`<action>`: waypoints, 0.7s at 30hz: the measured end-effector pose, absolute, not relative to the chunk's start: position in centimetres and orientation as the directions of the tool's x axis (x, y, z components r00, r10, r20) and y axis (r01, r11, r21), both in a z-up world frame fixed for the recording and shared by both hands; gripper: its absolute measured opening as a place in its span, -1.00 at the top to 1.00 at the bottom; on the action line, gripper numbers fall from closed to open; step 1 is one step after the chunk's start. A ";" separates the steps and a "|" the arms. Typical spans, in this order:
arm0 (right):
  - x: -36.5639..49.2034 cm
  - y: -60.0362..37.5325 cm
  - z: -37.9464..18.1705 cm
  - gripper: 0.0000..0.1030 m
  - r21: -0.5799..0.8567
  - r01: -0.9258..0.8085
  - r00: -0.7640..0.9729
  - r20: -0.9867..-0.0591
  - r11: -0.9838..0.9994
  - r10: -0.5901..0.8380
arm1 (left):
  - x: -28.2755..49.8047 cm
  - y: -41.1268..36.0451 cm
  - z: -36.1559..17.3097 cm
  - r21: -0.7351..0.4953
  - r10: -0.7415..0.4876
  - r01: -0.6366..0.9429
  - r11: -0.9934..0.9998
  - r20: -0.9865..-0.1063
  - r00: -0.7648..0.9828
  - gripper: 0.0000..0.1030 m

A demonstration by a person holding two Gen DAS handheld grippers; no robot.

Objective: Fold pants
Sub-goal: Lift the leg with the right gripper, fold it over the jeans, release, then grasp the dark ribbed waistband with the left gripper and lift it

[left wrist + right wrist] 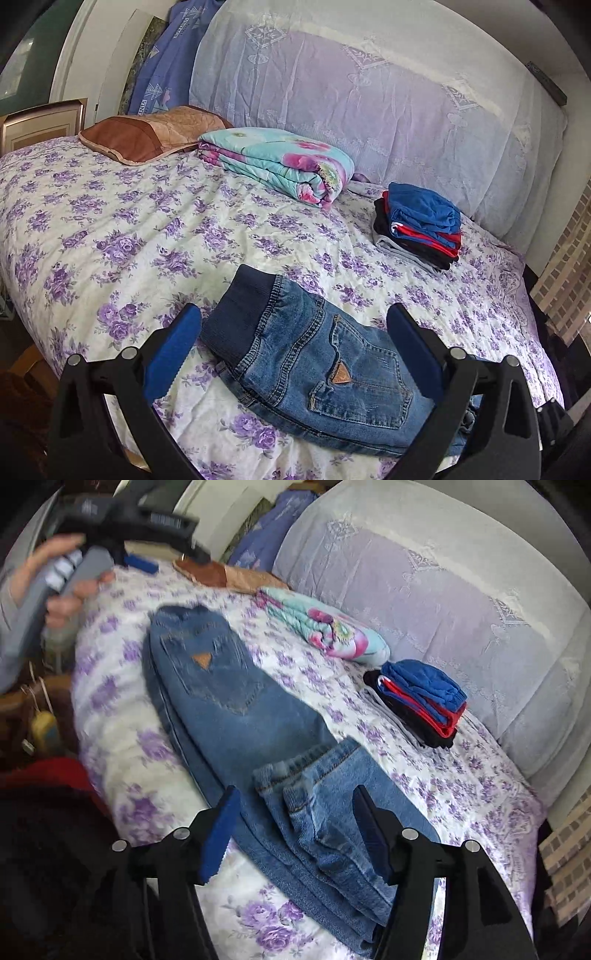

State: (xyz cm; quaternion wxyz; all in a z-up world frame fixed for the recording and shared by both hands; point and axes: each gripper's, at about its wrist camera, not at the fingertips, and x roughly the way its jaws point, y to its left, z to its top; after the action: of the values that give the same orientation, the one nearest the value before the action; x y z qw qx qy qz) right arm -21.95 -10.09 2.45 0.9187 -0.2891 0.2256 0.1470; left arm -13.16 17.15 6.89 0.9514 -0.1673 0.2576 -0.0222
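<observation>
A pair of blue denim pants (236, 709) lay on a bed covered by a white sheet with purple flowers (110, 229). The pants were folded lengthwise, one leg over the other, with the dark ribbed waistband (243, 310) at one end and a back pocket with a small tan triangle patch (340, 376) facing up. At the other end, the leg cuffs (306, 775) were turned back over the legs.

The left hand-held gripper (295, 354) was wide open above the waist end, its blue pads (173, 354) to either side of the denim without pressing on it. In the right wrist view, a hand (62, 590) held this tool at the upper left.

The right hand-held gripper (295, 834) was also open, its jaws either side of the turned-back cuffs and not pinching them.

Further back on the bed sat a stack of folded clothes (421, 229) in blue, red, black and grey, well apart from the pants. Beside it lay a folded turquoise blanket with pink flowers (280, 162) and a brown pillow (147, 133). A pale lace cover (369, 103) draped the surface behind the bed.
</observation>
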 end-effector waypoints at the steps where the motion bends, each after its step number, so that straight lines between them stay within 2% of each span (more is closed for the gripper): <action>1: -22.1 -10.7 3.9 -0.23 -0.420 -0.385 0.866 -0.473 0.822 0.163 | -13.1 17.2 6.8 -0.332 -0.130 -0.045 0.942 -0.485 0.865 -0.90; 4: -20.1 -13.4 6.8 -0.20 -0.275 -0.259 0.901 -0.415 0.926 0.129 | -13.2 17.0 6.9 -0.332 -0.138 -0.037 0.942 -0.487 0.863 -0.90; 6: -17.2 -14.9 6.9 -0.18 -0.224 -0.167 0.903 -0.426 0.960 0.058 | -13.3 16.7 6.9 -0.324 -0.138 -0.030 0.946 -0.484 0.864 -0.90; 10: -13.0 -14.4 0.8 -0.15 -0.183 -0.220 0.766 -0.640 0.958 0.054 | -13.4 16.6 7.1 -0.312 -0.137 -0.022 0.950 -0.479 0.867 -0.90; 11: -12.8 -13.9 -1.2 -0.15 -0.185 -0.226 0.743 -0.667 0.956 0.047 | -13.4 16.6 7.0 -0.313 -0.135 -0.025 0.950 -0.481 0.866 -0.90; 13: -13.7 -13.7 -2.2 -0.15 -0.187 -0.196 0.784 -0.619 0.963 0.039 | -13.1 16.8 6.7 -0.318 -0.134 -0.033 0.948 -0.490 0.861 -0.90; 16: -12.8 -14.7 -0.7 -0.14 -0.101 -0.216 0.737 -0.669 0.971 0.095 | -12.7 17.0 6.3 -0.329 -0.137 -0.043 0.943 -0.505 0.852 -0.90; 20: -13.4 -15.0 2.8 -0.15 -0.066 -0.197 0.801 -0.585 0.978 0.122 | -12.7 17.1 6.2 -0.324 -0.129 -0.047 0.945 -0.502 0.855 -0.90; 21: -13.1 -14.9 3.2 -0.23 -0.067 -0.183 0.810 -0.576 0.981 0.112 | -12.6 17.0 6.1 -0.325 -0.132 -0.047 0.944 -0.505 0.853 -0.90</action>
State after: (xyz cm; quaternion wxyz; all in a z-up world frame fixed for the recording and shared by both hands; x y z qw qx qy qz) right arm -13.14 -14.87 3.16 0.9495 -0.0594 0.2982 0.0777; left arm -12.62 17.03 6.15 0.9482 -0.1651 0.2704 -0.0225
